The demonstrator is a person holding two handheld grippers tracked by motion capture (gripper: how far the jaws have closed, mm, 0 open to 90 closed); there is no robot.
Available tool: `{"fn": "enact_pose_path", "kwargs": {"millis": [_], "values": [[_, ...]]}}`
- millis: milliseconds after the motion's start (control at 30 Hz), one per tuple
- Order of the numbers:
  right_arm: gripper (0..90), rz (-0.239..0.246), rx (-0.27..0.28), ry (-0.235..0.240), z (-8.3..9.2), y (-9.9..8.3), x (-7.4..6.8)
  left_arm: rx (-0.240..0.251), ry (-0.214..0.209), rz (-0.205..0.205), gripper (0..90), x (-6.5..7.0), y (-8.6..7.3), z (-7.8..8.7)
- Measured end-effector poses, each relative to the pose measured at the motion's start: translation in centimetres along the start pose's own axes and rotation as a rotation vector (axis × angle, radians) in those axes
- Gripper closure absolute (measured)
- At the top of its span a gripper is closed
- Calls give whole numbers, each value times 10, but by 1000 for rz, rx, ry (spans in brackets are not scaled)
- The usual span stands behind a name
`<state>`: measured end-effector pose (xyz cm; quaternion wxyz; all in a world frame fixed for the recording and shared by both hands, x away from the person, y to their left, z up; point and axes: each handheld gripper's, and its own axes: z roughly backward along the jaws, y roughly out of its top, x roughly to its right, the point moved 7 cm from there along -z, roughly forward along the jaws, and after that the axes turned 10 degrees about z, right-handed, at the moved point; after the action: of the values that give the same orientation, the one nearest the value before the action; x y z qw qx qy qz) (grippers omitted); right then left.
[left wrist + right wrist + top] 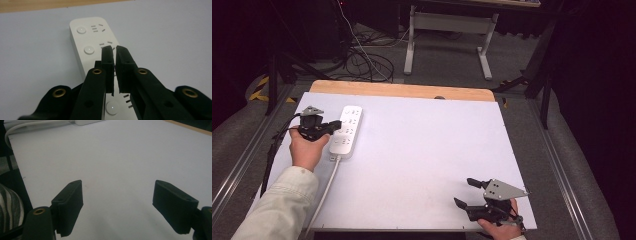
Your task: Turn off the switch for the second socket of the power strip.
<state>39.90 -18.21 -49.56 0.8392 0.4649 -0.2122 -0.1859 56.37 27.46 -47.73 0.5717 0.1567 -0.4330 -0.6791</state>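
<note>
Two tongs apart: left tongs (115,53) all but clenched on nothing, poised above white power strip (346,130) at tabletop's (422,150) far left; right tongs (125,207) released, near right; judged light, rigid, slick plastic, best pinched across narrow sides mid-length.

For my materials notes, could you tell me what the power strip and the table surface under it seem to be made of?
The power strip looks like smooth, slightly glossy white moulded plastic: rounded corners, soft sheen, round buttons flush in the top. The table surface looks like a matt, pale grey sheet, perhaps laminate or board; the far table edge shows light wood.
</note>
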Motion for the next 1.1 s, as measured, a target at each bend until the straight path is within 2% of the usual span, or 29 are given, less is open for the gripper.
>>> {"fn": "enact_pose_path", "kwargs": {"millis": [67, 333, 500, 633, 767, 900, 1100], "values": [[246, -1, 2, 0, 0, 0, 0, 14, 8, -25, 844, 2, 4, 6], [246, -1, -3, -2, -1, 0, 0, 39, -13, -37, 835, 6, 10, 20], [246, -2, -5, -2, -2, 0, 0, 48, -3, -63, 828, 6, 11, 28], [246, 0, -8, -2, -2, 0, 0, 52, -14, -53, 814, 6, 11, 33], [246, -1, -6, -4, -1, 0, 0, 86, -32, -53, 706, 11, 15, 41], [246, -1, -5, -6, -1, 0, 0, 98, -56, -75, 629, 19, 15, 50], [246, 3, -5, -7, -1, 0, 0, 110, -122, -102, 503, 34, 13, 66]]}}
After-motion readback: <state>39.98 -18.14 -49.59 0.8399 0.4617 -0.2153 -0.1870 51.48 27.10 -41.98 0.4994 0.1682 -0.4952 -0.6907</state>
